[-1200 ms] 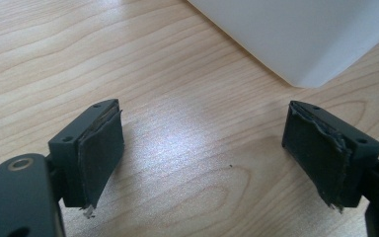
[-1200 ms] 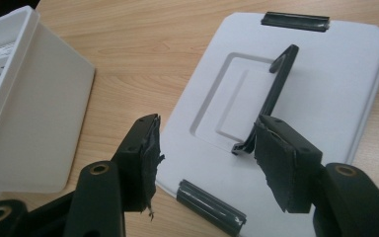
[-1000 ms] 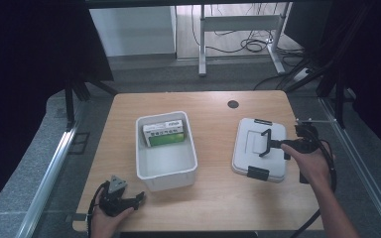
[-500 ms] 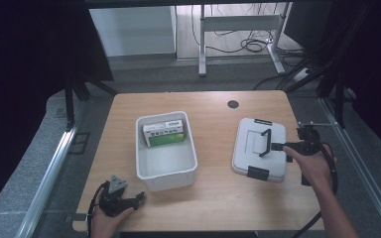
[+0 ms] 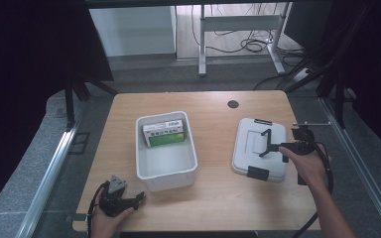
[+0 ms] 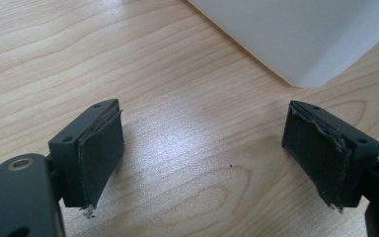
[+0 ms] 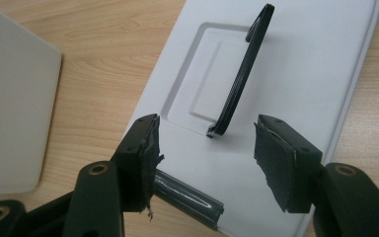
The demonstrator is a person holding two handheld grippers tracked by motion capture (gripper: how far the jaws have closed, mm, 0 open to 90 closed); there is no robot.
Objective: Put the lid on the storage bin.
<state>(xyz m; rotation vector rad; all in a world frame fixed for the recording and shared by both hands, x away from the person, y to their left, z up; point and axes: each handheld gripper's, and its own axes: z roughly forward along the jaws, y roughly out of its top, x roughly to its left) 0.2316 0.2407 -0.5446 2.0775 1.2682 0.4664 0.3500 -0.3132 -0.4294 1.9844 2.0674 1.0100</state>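
lid (image 5: pixel 258 148) of pale grey plastic lay flat on the wooden surface (image 5: pixel 213 106) to the right of the white bin (image 5: pixel 166 163), well apart from it. its black handle (image 7: pixel 242 74) stood upright along the middle, and a black latch (image 7: pixel 187 195) sat at the near edge. i had my right claw (image 5: pixel 268 144) hovering over that lid, its jaws spread wide with the near end of the handle between them; neither pad (image 7: pixel 150 153) pressed on it, so i held nothing. from the high view i couldn't quite tell whether the tips touched the lid's top. my left claw (image 6: pixel 207 158) rested low at the front left corner of the surface, jaws wide apart over bare wood, just short of the bin's corner. inside the bin, a green and white box (image 5: pixel 164 134) leaned at the far end.
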